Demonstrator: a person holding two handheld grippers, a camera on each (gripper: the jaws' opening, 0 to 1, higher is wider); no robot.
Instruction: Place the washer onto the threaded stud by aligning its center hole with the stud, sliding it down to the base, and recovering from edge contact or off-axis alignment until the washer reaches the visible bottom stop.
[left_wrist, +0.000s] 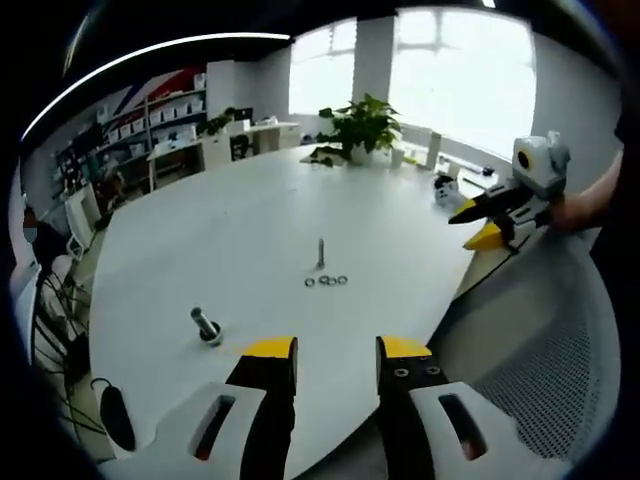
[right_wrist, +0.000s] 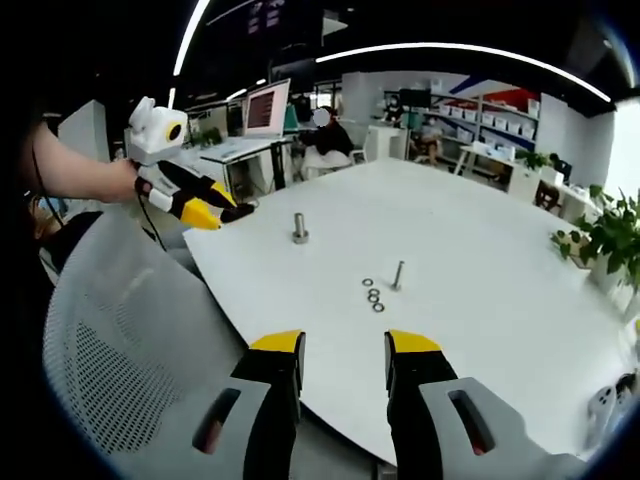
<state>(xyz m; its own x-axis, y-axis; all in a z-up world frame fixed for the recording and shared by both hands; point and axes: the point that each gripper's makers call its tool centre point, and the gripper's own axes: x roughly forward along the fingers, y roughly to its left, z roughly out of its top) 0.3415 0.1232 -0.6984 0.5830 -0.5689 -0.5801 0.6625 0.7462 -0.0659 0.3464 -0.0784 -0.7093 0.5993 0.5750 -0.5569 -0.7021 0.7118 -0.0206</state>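
I can read no text, label, brand or number from here. The monitor (right_wrist: 266, 106) at the far desk in the right gripper view glows with a pale page, but its lines are too small and blurred for me to make out.

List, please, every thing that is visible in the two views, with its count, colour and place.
round white table: one, white, under everything
thin upright threaded metal stud: one, grey, table middle
small flat metal washers: three, silver, in a row on the table beside the stud
short thick metal bolt: one, grey, apart from the stud
leafy green potted plant: one, green, far table edge
grey mesh chair: one, beside the table
left gripper: yellow tips, open
right gripper: yellow tips, open
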